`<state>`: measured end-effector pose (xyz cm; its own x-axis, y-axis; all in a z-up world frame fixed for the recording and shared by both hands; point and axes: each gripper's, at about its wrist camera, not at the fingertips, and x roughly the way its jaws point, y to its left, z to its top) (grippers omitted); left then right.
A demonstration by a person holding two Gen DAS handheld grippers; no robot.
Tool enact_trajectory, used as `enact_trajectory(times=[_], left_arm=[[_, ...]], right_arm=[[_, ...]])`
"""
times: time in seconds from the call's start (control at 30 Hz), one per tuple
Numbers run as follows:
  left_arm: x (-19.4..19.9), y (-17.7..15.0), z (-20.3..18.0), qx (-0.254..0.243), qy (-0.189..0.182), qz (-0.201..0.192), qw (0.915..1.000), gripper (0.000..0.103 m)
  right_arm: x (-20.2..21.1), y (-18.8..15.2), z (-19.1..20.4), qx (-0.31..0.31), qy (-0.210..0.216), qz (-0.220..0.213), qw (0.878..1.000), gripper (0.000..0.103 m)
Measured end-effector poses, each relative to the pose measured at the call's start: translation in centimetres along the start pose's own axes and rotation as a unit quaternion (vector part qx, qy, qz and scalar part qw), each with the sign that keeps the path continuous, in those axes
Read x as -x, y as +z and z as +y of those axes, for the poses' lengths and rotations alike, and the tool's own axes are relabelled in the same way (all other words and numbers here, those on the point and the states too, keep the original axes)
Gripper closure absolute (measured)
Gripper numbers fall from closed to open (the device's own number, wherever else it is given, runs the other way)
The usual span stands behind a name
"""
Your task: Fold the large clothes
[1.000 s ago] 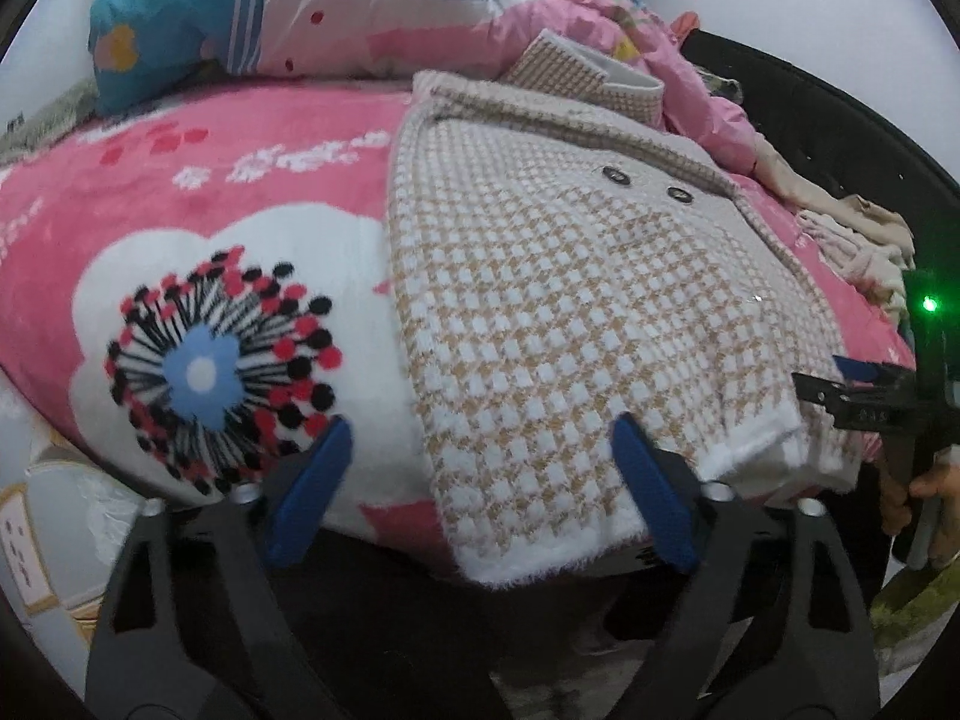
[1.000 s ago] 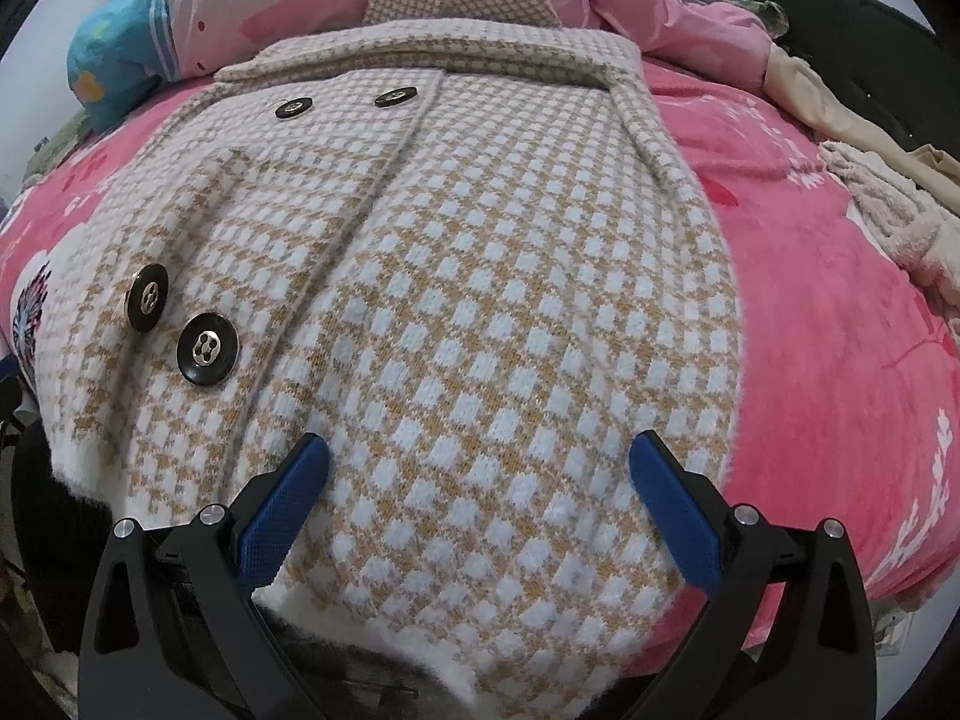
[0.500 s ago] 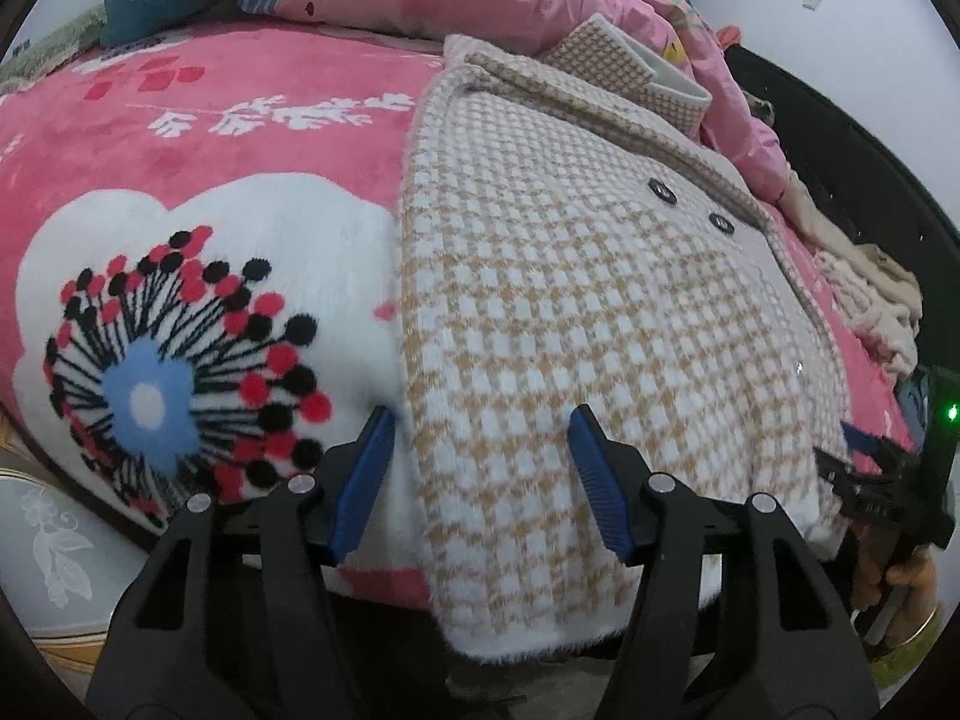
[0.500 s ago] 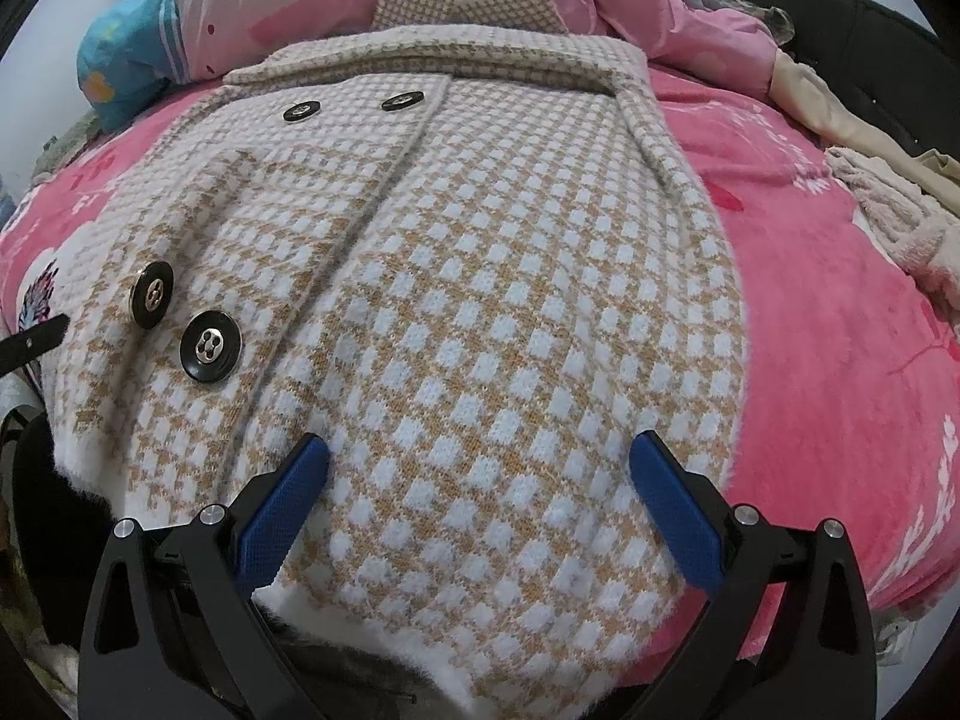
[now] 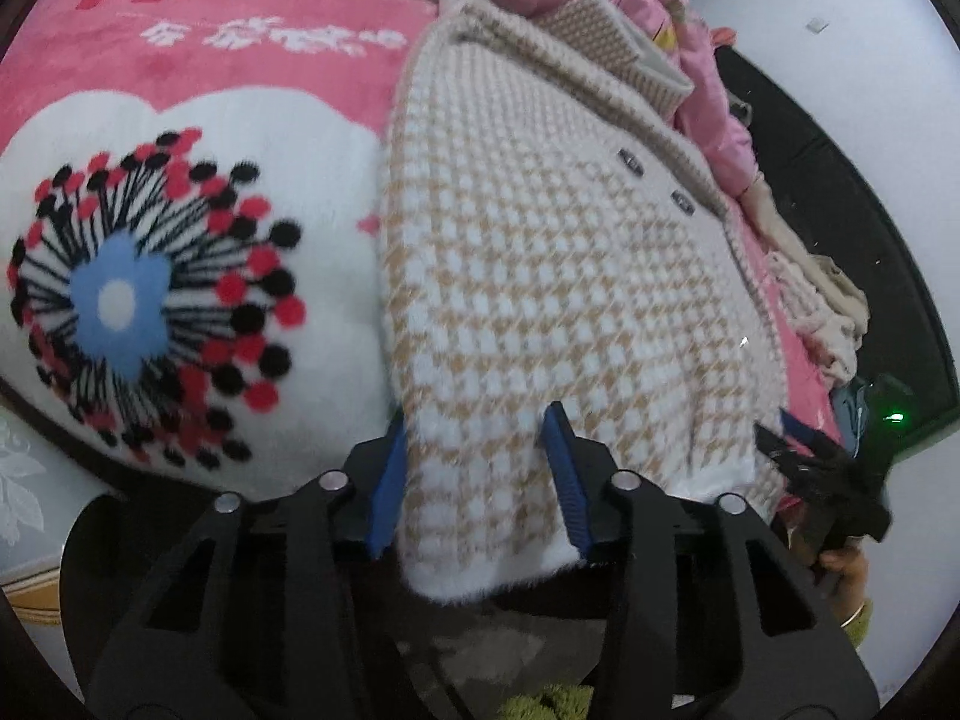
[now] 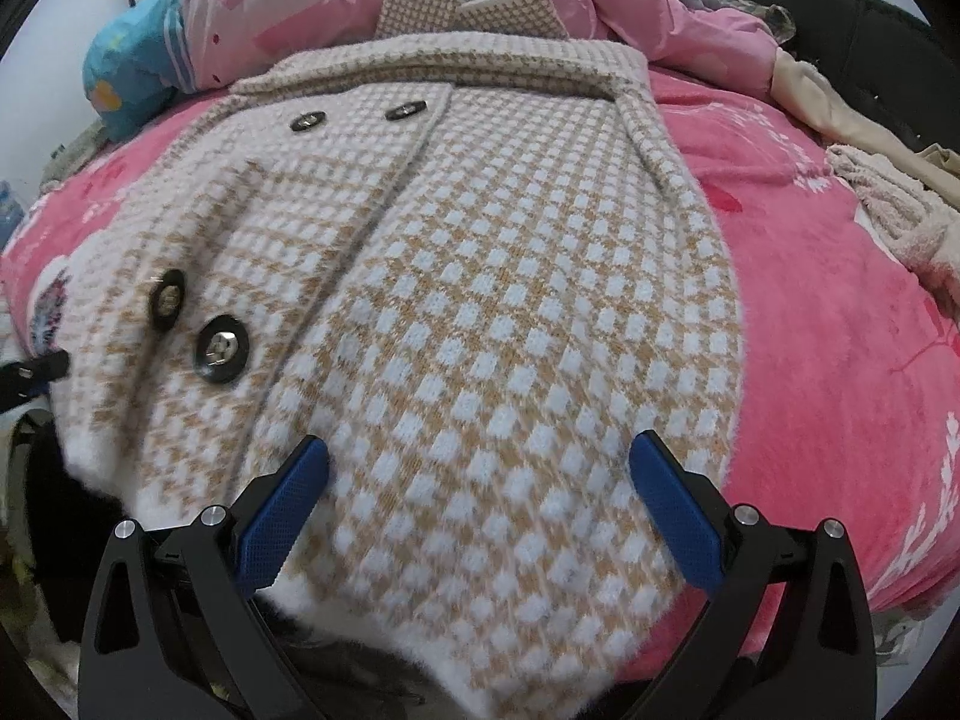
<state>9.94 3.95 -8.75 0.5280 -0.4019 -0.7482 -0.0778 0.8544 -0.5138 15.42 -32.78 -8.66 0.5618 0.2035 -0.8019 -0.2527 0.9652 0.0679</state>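
A tan and white houndstooth coat (image 5: 540,276) lies flat on a pink bed, collar at the far end, hem hanging over the near edge. It also fills the right wrist view (image 6: 480,312), with black buttons (image 6: 222,349) on its left half. My left gripper (image 5: 477,468) is open, its blue pads either side of the hem's left corner, the cloth between them. My right gripper (image 6: 477,504) is wide open over the hem's right part, holding nothing. The right gripper also shows at the right edge of the left wrist view (image 5: 804,456).
A pink fleece blanket (image 5: 180,138) with a big flower print covers the bed. Pink and blue bedding (image 6: 198,30) is piled behind the collar. Beige clothes (image 6: 888,198) lie at the bed's right side by a black frame (image 6: 870,42).
My left gripper has moved forward and right onto the hem's left corner, and its fingers have narrowed around the cloth. My right gripper has barely moved and stays wide open.
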Motion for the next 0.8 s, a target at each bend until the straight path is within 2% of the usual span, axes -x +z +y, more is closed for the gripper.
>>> enact_trajectory(times=[0.13,0.27,0.33,0.53,0.6,0.73,0.8], left_arm=[[-0.1,0.0,0.2,0.002,0.005,0.005,1.0,0.067],[-0.4,-0.1,0.0,-0.008,0.02,0.008,0.9997,0.07],[-0.4,-0.1,-0.1,-0.014,0.026,0.008,0.9995,0.07],[-0.6,0.0,-0.3,-0.018,0.03,0.01,0.9993,0.07],[-0.7,0.0,-0.4,-0.018,0.032,0.011,0.9993,0.07],[-0.9,-0.3,-0.3,-0.016,0.039,0.013,0.999,0.07],[-1.2,-0.4,-0.6,-0.015,0.051,0.013,0.9985,0.07]], right_arm=[[3.2,-1.5,-3.3,-0.05,0.022,-0.023,0.998,0.005],[4.2,-3.0,-6.7,-0.11,0.028,-0.018,0.993,0.006],[3.7,-3.6,-7.7,-0.136,0.044,-0.009,0.99,0.012],[1.2,-4.5,-7.4,-0.174,0.11,0.02,0.978,0.037],[0.8,-4.9,-6.8,-0.179,0.133,0.028,0.974,0.049],[-0.7,-5.9,-6.3,-0.203,0.153,0.05,0.966,0.065],[-1.8,-6.6,-6.1,-0.214,0.174,0.06,0.959,0.078]])
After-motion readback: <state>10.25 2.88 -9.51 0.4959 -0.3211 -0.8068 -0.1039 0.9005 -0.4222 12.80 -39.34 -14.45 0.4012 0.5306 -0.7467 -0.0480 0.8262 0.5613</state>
